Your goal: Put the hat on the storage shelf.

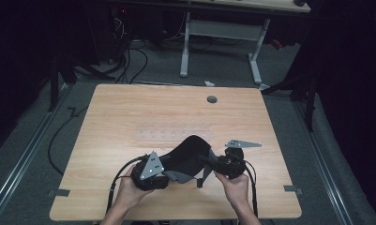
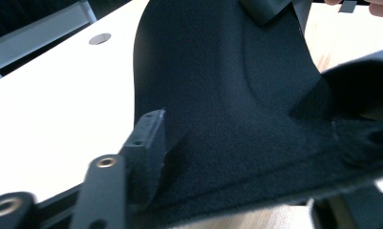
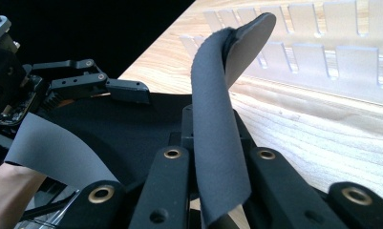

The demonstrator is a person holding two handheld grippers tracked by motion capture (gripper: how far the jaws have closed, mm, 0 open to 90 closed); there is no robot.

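A soft black pad [image 1: 188,152] with a grey underside hangs bent between both grippers, above the near half of the wooden table [image 1: 129,112]. My left gripper [image 1: 170,176] has its jaws around the pad's near-left edge. In the left gripper view the black pad [image 2: 227,95] spreads between the jaws of my left gripper [image 2: 253,143], and one fingertip [image 2: 148,136] presses into it. My right gripper [image 1: 207,162] is shut on the pad's right edge. In the right gripper view a folded strip of the pad [image 3: 218,124] rises, pinched in my right gripper [image 3: 215,138].
A clear plastic strip with slots [image 1: 174,132] lies flat on the table just beyond the pad, also seen in the right gripper view as the clear strip [image 3: 323,57]. A grey grommet [image 1: 212,99] sits near the far edge. Another desk's white legs [image 1: 184,47] stand beyond.
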